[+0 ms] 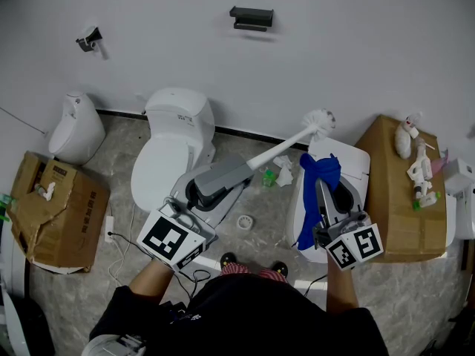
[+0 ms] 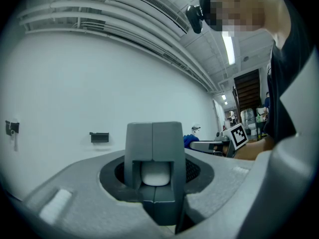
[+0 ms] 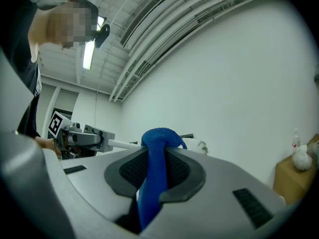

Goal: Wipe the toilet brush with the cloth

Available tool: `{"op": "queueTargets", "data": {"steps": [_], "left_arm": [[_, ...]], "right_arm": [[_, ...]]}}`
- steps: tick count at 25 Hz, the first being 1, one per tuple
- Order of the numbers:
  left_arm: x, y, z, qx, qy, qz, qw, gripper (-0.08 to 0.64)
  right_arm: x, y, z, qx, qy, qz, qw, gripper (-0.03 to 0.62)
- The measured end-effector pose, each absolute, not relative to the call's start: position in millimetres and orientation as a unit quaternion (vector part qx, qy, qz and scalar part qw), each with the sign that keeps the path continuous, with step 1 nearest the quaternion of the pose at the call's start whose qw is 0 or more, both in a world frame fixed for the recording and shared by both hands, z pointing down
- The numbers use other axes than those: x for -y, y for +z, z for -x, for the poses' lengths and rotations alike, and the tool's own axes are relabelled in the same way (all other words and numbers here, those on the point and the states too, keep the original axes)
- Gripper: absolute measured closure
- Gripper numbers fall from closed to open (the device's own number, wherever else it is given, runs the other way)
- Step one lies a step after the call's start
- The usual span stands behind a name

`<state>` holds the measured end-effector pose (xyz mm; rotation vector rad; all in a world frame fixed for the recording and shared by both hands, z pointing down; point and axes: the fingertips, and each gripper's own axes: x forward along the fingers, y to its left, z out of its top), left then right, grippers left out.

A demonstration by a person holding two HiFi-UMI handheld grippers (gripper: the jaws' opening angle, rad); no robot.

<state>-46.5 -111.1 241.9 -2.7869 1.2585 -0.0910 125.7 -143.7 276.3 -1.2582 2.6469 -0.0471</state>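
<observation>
jaws, left gripper: clamped on toilet brush handle, just right of toilet
jaws, right gripper: pinched blue cloth, further right of toilet

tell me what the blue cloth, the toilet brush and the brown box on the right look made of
Cloth: soft woven fabric, matte; it bunches and hangs limp.
Toilet brush: likely plastic, with a smooth white handle and a pale bristle head.
Box: cardboard, dull brown with flat folded panels.
</observation>
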Motion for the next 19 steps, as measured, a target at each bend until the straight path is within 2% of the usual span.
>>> {"op": "queueTargets", "data": {"steps": [19], "left_arm": [[112.6, 243.7, 47.5, -0.410, -0.032, 0.911, 0.039, 0.396]], "right_arm": [[144.2, 278.0, -126.2, -0.897, -0.019, 0.429, 0.108, 0.523]]}}
